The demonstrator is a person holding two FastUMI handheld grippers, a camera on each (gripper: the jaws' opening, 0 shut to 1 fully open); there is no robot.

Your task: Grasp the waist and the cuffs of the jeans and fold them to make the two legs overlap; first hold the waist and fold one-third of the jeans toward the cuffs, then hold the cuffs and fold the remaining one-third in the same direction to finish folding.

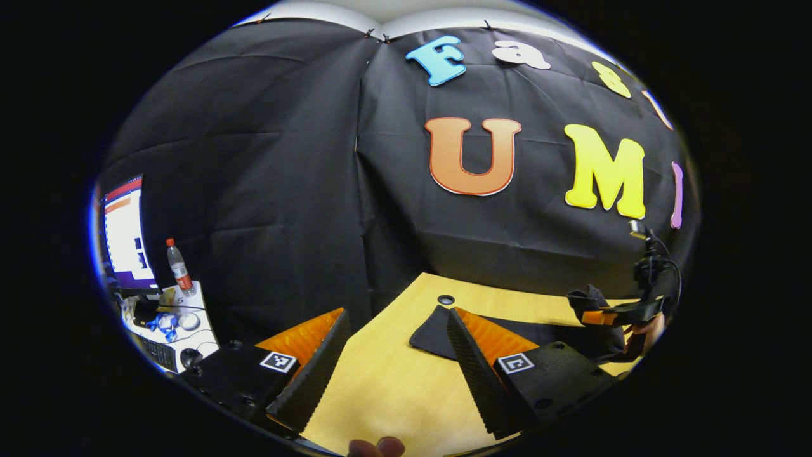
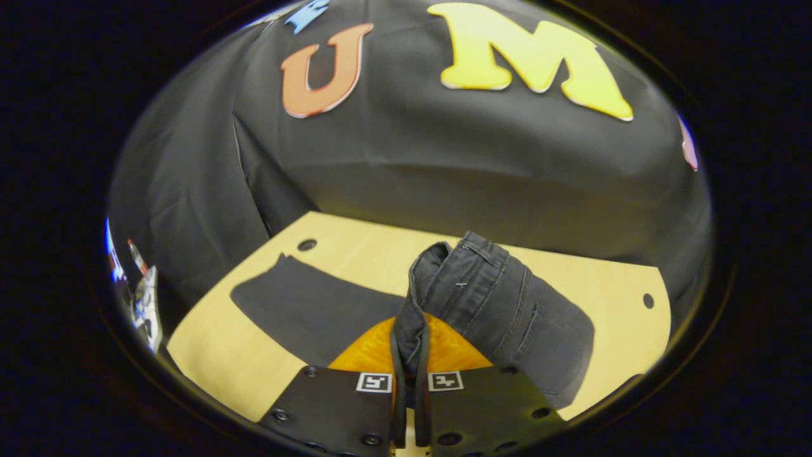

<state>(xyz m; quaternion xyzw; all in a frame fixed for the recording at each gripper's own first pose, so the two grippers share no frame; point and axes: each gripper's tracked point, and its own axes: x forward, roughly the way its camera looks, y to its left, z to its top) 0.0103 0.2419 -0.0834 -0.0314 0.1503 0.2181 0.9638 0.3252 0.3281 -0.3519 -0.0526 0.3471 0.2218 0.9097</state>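
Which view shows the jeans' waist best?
The right gripper view: the waist rises close up, pinched in the right tool, stitching plain. The left gripper view shows it far off at the edge, small and dark, by that tool.

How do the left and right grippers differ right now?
The left gripper is open, its fingers spread over bare table; the right gripper is shut on the jeans. The left holds nothing, while the right lifts a bunched waist end off the table. Both are over the same wooden table.
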